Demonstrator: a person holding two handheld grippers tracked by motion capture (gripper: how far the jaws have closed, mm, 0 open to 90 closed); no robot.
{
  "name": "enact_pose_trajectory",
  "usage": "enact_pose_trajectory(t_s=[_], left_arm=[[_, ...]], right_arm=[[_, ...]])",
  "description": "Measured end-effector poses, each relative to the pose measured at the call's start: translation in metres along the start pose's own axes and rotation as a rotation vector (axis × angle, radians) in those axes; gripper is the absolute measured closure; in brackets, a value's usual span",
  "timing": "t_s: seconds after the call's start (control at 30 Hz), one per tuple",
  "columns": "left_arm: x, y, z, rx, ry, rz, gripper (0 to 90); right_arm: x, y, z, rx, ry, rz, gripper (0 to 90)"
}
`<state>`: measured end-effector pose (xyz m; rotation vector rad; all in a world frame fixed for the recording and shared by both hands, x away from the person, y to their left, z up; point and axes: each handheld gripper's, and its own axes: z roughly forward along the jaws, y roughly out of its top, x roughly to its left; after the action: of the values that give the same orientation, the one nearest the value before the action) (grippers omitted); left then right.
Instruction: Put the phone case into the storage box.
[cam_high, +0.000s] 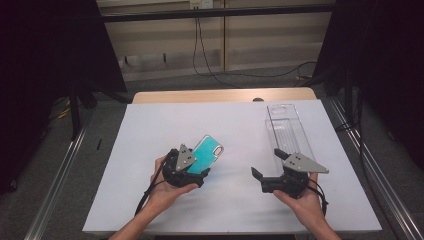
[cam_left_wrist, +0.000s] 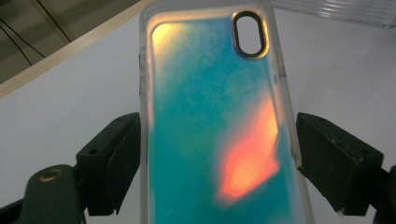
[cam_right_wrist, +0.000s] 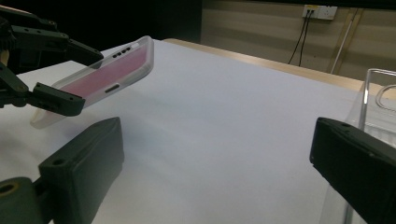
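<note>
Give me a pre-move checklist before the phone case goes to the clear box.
1. Left gripper closed on phone case by its long edges: ok.
2. Case lifted off the table: ok.
3. Right gripper open, nothing between its jaws: ok.
4. Clear box lying at the table's right, apart from both grippers: ok.
5. Box opening facing the case: cannot tell.
</note>
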<state>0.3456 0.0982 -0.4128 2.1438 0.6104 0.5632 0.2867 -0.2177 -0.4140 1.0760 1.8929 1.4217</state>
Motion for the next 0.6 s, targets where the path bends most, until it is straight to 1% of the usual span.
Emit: enact_pose_trajectory(t_s=[0.03,0.07,0.1,0.13,0.2,0.33,0.4,0.47,0.53,0.57,0.6], left_arm=[[-0.002,0.001,0.001,-0.009,-0.002,-0.002,17.1],[-0.003,0.001,0.0,-0.021,0.011,0.01,17.2],[-0.004,0.003,0.0,-0.03,0.015,0.01,17.2],[-0.004,0.004,0.001,-0.027,0.004,0.013,17.2],[-0.006,0.006,0.002,-0.036,0.01,0.01,17.2],[-0.009,0.01,0.007,-0.039,0.011,0.019,17.1],[-0.011,0.012,0.009,-0.044,0.013,0.027,17.2],[-0.013,0.013,0.011,-0.044,0.024,0.04,17.2],[-0.015,0.014,0.015,-0.051,0.035,0.039,17.1],[-0.016,0.016,0.017,-0.054,0.034,0.037,17.2],[-0.016,0.017,0.019,-0.054,0.038,0.041,17.1]], right_arm=[[0.0,0.001,0.0,-0.013,-0.002,0.003,5.8],[-0.001,0.002,0.001,-0.019,-0.005,0.003,5.3],[-0.001,0.004,0.001,-0.021,-0.002,0.01,4.7],[-0.002,0.007,0.001,-0.023,-0.001,0.016,4.9],[-0.003,0.01,0.003,-0.028,0.0,0.022,5.1],[0.0,0.012,0.01,-0.014,0.02,0.036,6.2],[0.002,0.012,0.015,-0.003,0.038,0.036,7.6],[0.004,0.013,0.018,0.006,0.053,0.038,8.3],[0.004,0.016,0.022,0.02,0.059,0.042,8.3],[0.004,0.017,0.023,0.022,0.058,0.033,8.4],[0.004,0.02,0.024,0.017,0.054,0.035,8.3]])
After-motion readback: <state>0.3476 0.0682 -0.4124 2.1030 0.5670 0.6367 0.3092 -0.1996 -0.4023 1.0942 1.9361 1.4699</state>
